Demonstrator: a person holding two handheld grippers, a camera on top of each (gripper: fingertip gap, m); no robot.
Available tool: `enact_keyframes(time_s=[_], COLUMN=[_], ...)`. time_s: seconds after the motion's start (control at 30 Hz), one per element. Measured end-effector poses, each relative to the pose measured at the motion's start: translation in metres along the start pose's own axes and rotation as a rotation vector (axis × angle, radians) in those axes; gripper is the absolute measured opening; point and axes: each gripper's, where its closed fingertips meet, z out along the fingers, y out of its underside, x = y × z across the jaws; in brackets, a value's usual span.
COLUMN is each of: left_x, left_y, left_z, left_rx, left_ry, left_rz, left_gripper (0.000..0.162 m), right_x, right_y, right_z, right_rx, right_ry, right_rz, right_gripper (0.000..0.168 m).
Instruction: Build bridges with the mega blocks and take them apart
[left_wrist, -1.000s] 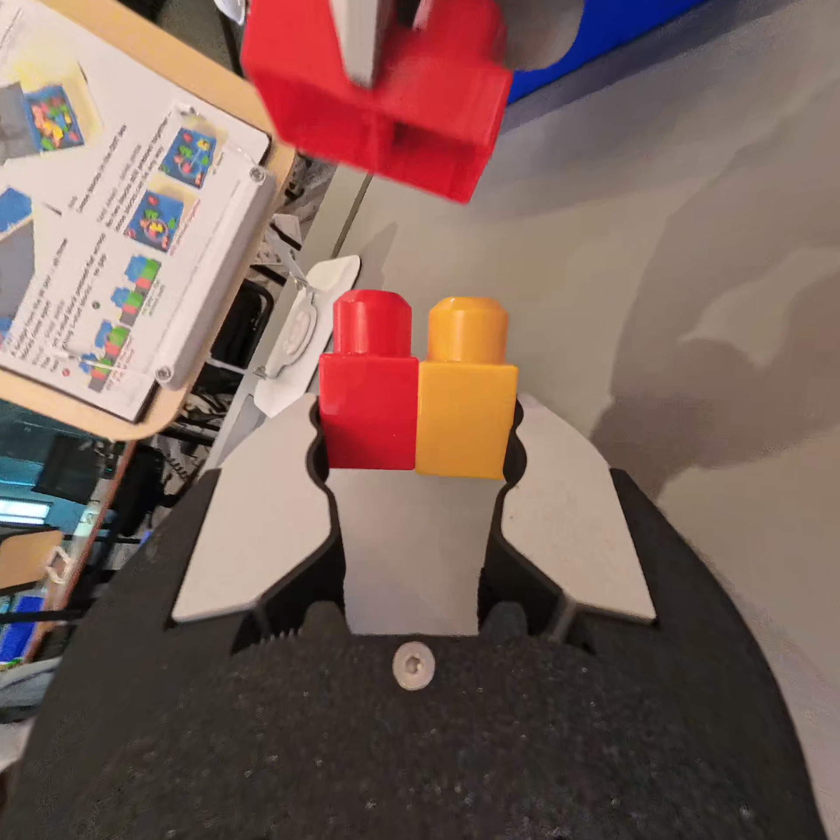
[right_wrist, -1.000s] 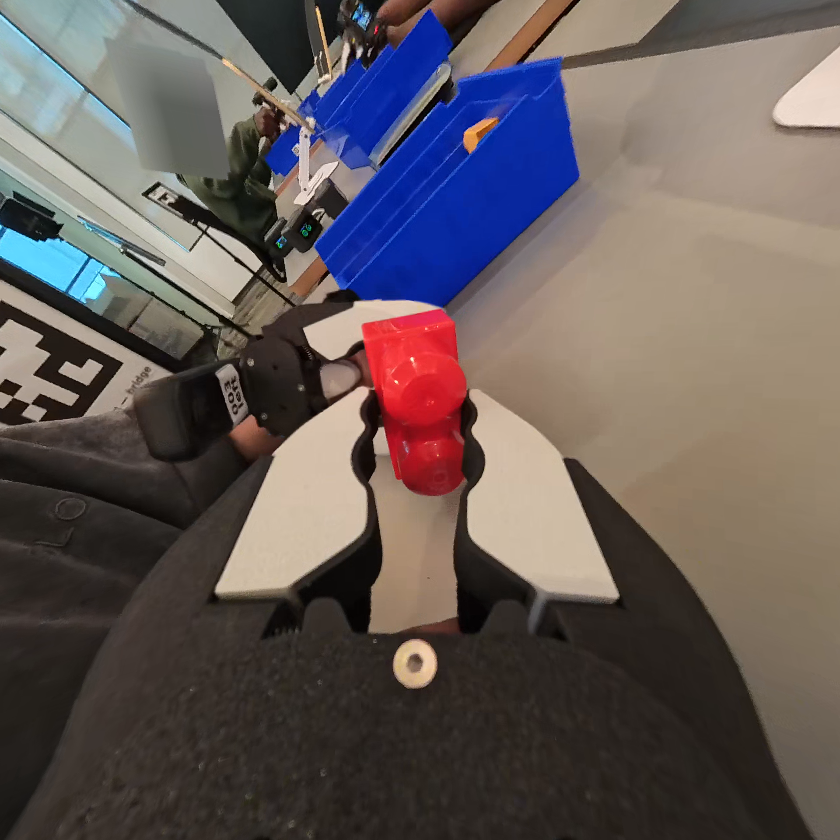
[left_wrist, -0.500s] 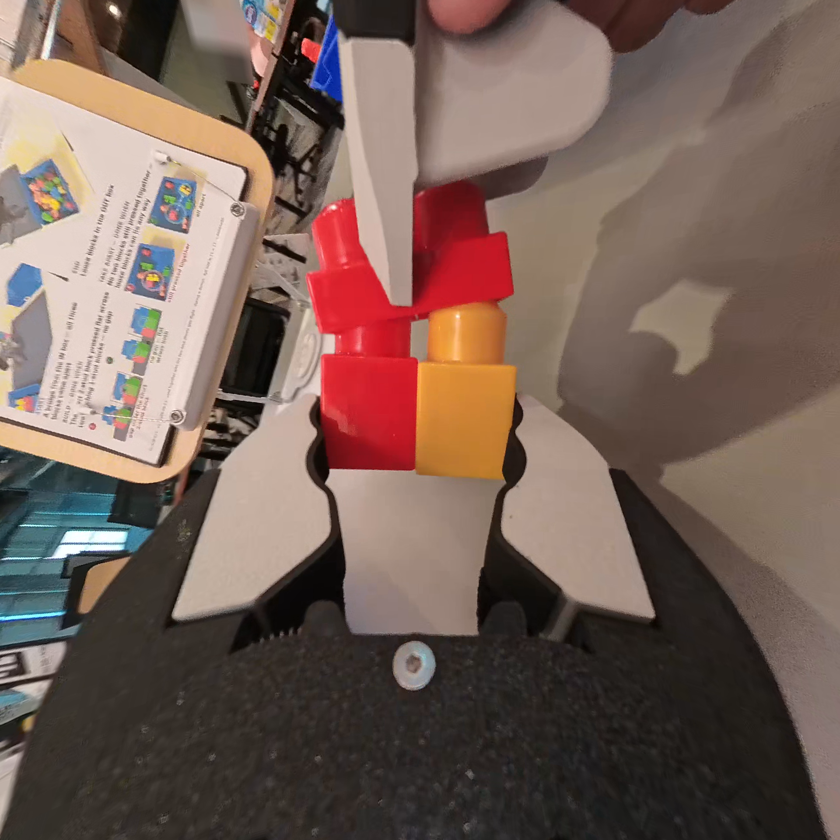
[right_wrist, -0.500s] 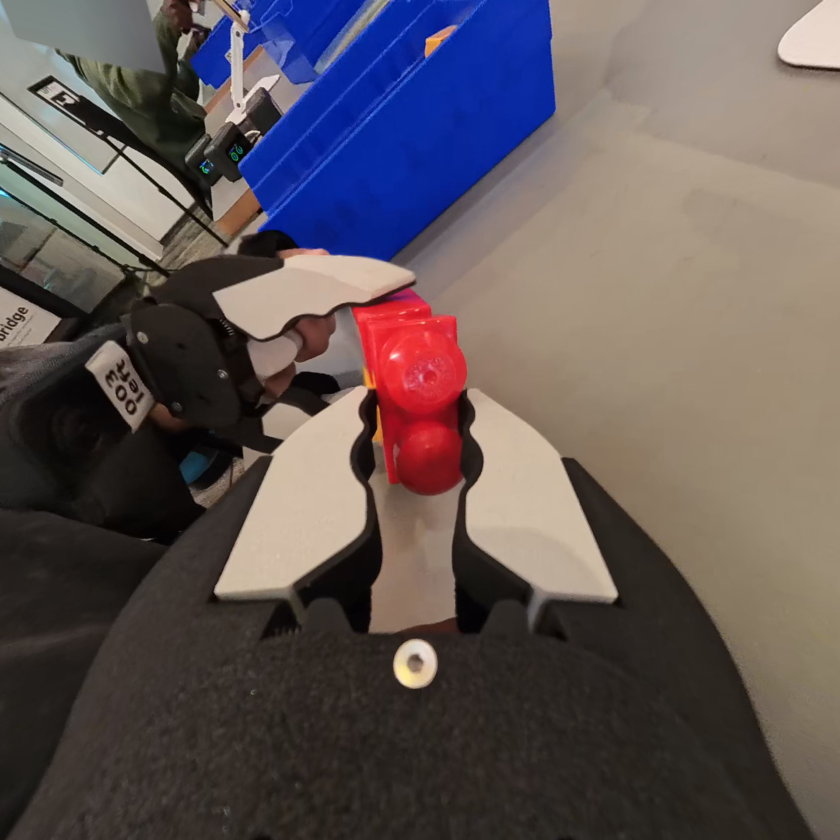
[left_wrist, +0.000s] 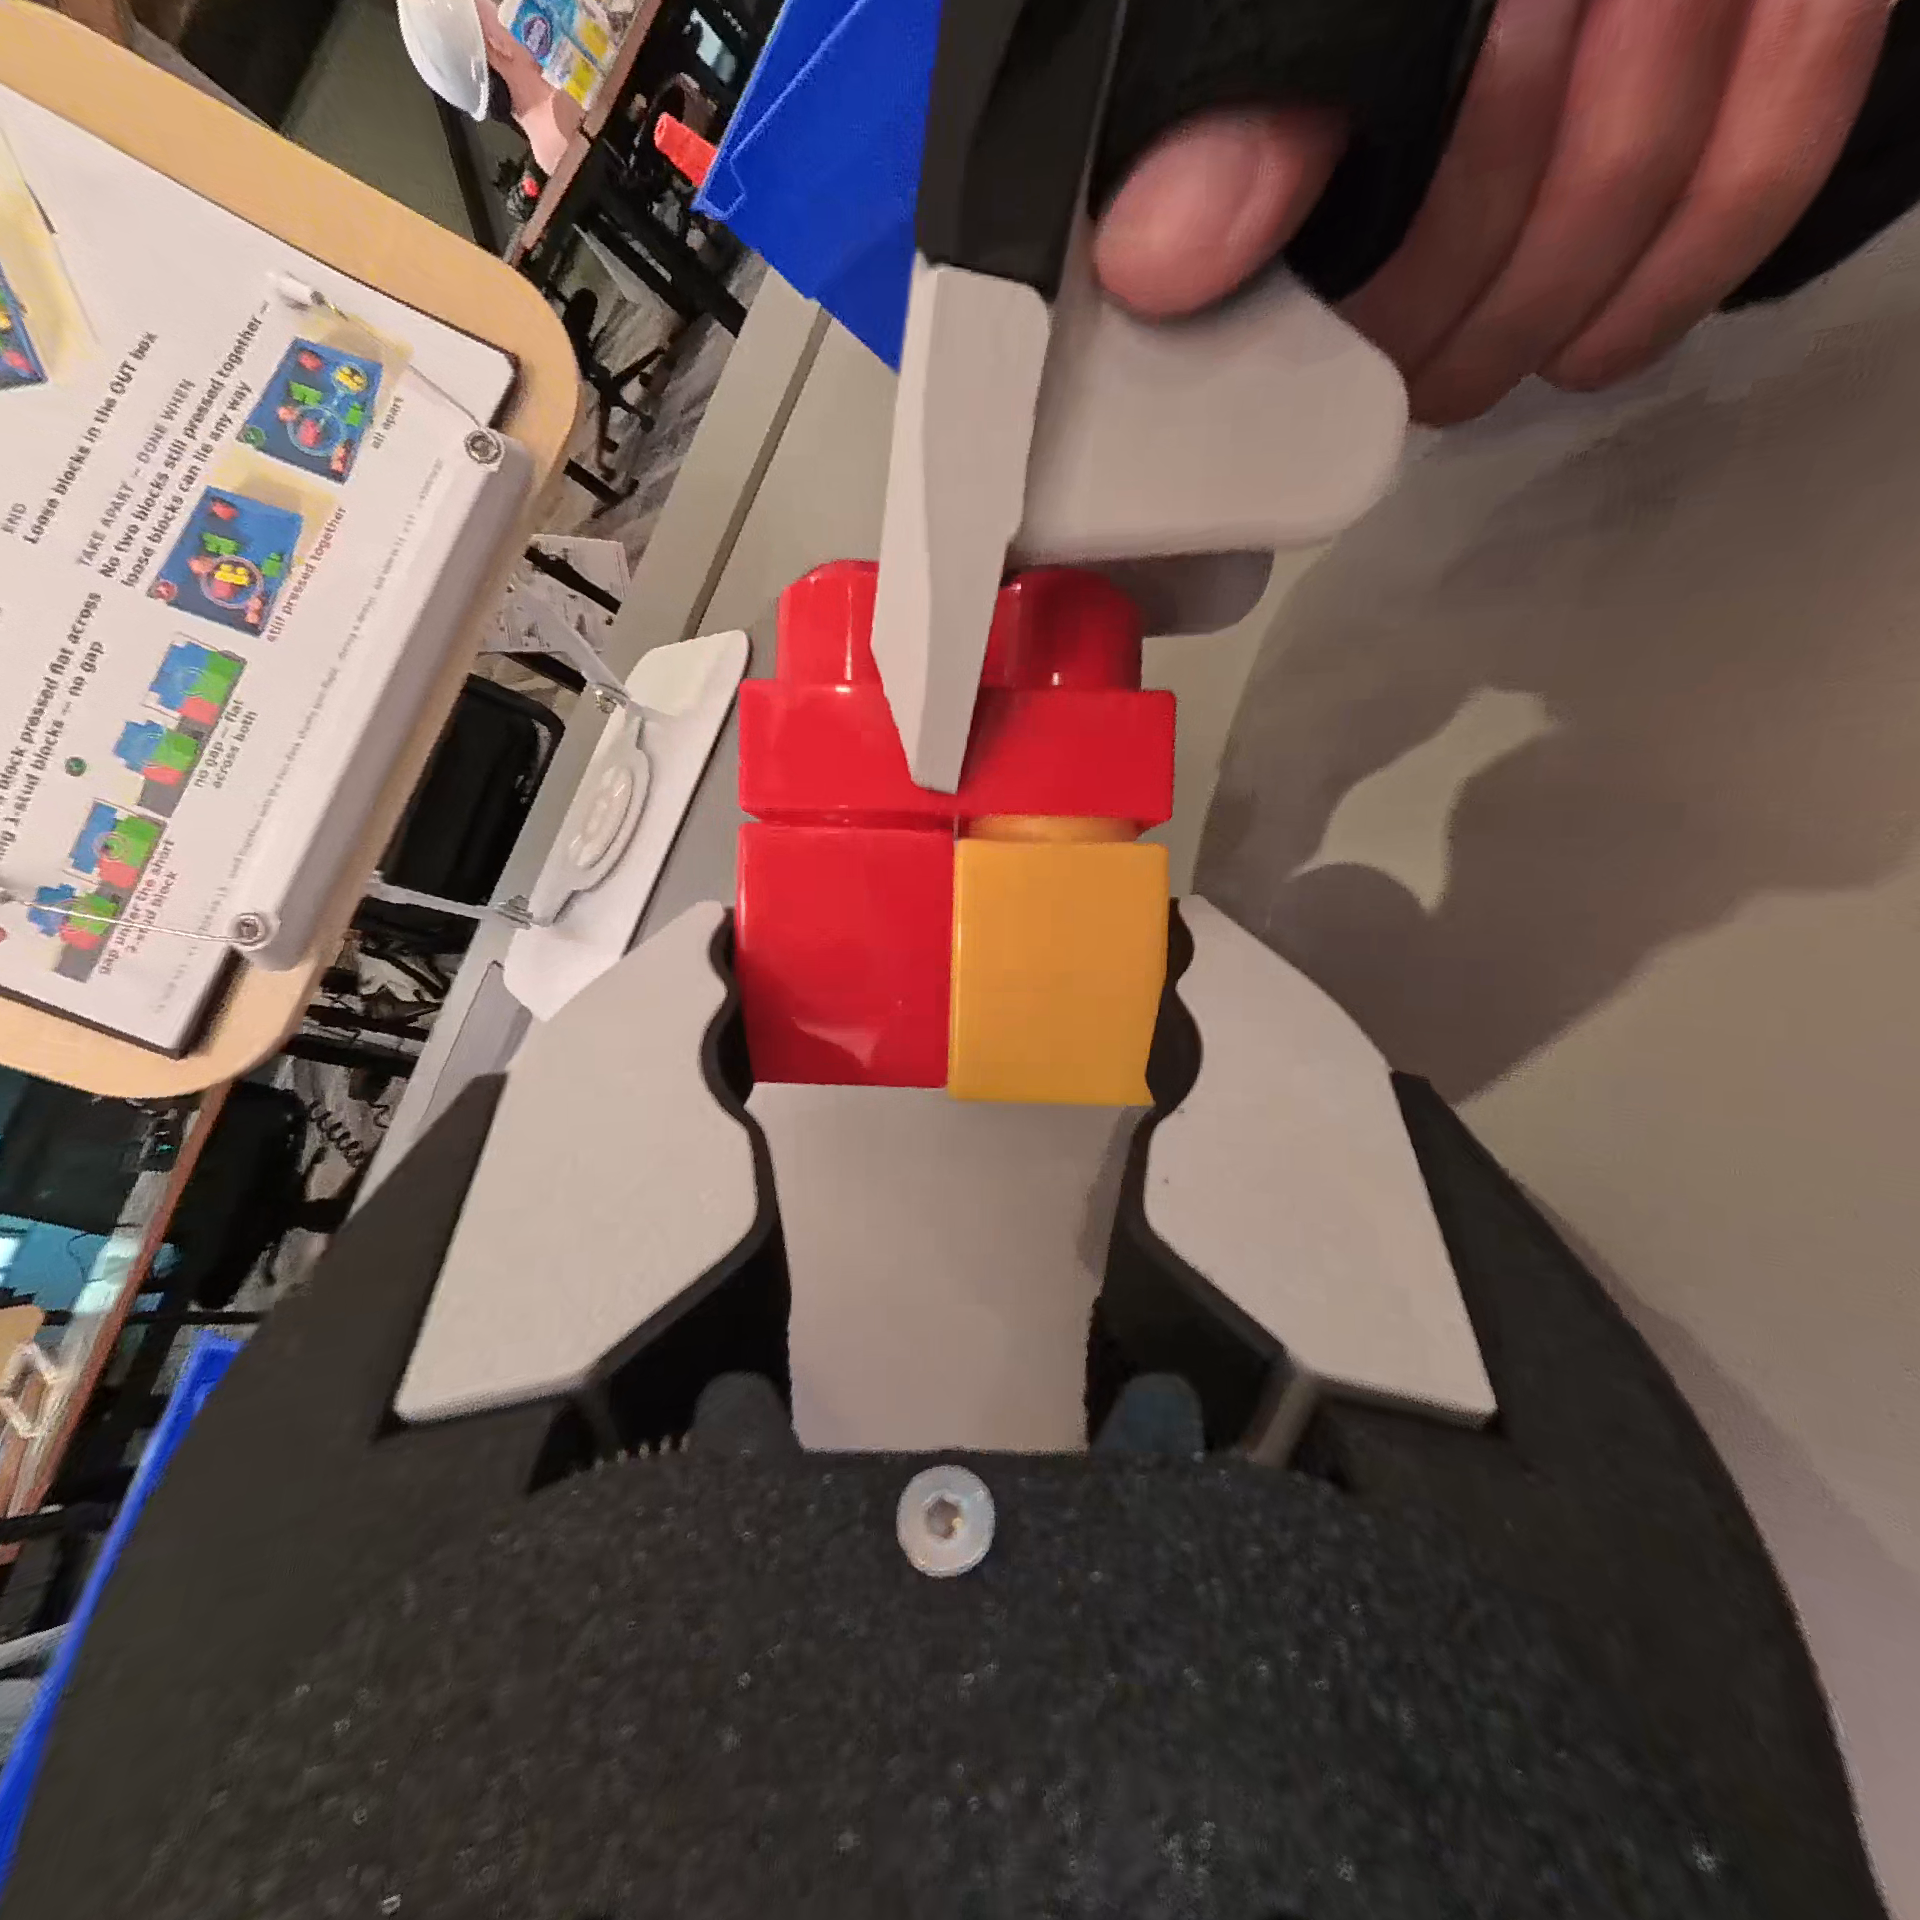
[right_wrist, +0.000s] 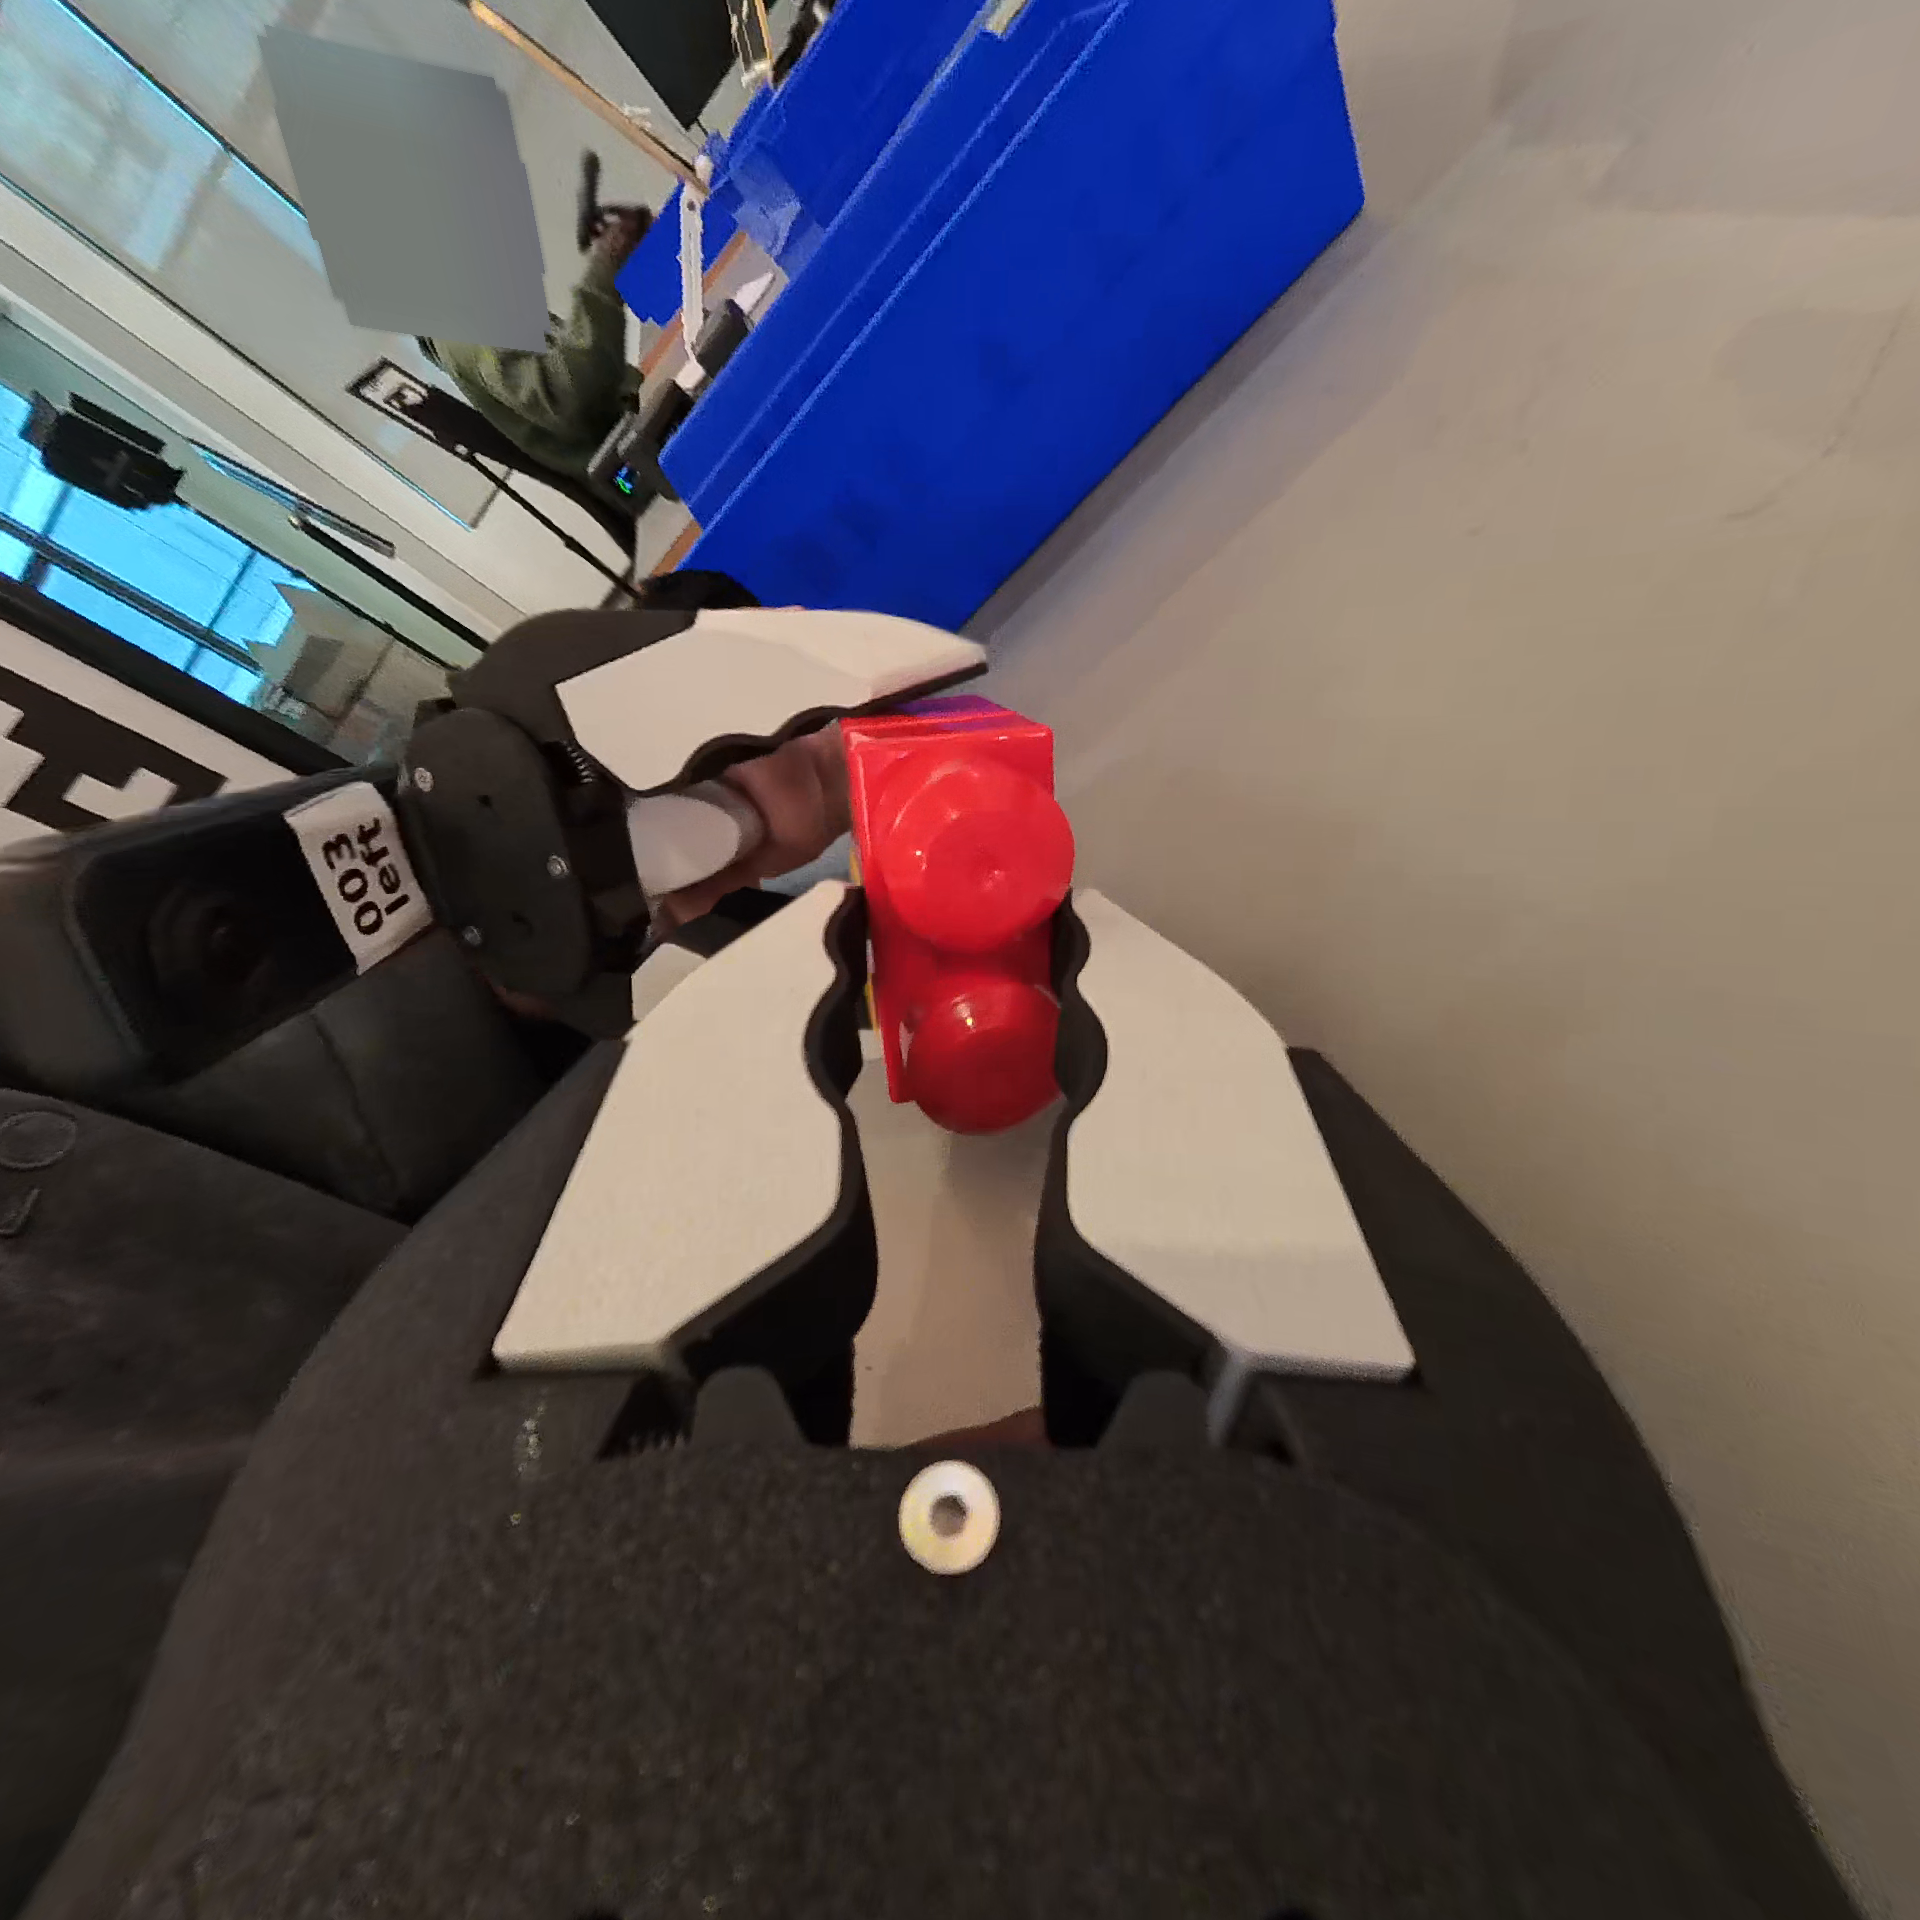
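Note:
My left gripper (left_wrist: 951, 935) is shut on two one-stud blocks side by side, a red block (left_wrist: 842, 956) and an orange block (left_wrist: 1055, 971). A red two-stud block (left_wrist: 1070, 743) lies across their tops, seated down on the red side with a thin strip of the orange stud still showing. My right gripper (right_wrist: 961, 935) is shut on that red two-stud block (right_wrist: 966, 852), whose studs face its camera. In the left wrist view the right gripper (left_wrist: 940, 717) comes down from above, held by a hand (left_wrist: 1558, 177). The left gripper (right_wrist: 831, 675) shows at the left in the right wrist view.
A blue bin (right_wrist: 1018, 343) stands on the grey table (right_wrist: 1558, 727) behind the blocks. A wooden board with an instruction sheet (left_wrist: 208, 582) is at the left of the left wrist view. A white flat tag (left_wrist: 634, 800) lies on the table behind the blocks. Left and right tips are no more than a few centimetres apart.
The right gripper brought the red two-stud block down from above and pressed it onto the studs of the red and orange blocks. The left gripper kept its hold.

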Motion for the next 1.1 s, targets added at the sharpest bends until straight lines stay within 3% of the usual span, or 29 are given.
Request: enact_keyframes(time_s=[1.1], left_x=[-0.006], left_y=[-0.0039], left_z=[-0.0009], left_rx=[0.016], left_ry=[-0.019], left_rz=[-0.031], left_gripper=[0.075], right_x=[0.0001], right_y=[-0.0065], right_z=[0.0031], right_rx=[0.083], right_ry=[-0.028], right_rz=[0.0], right_gripper=[0.034])
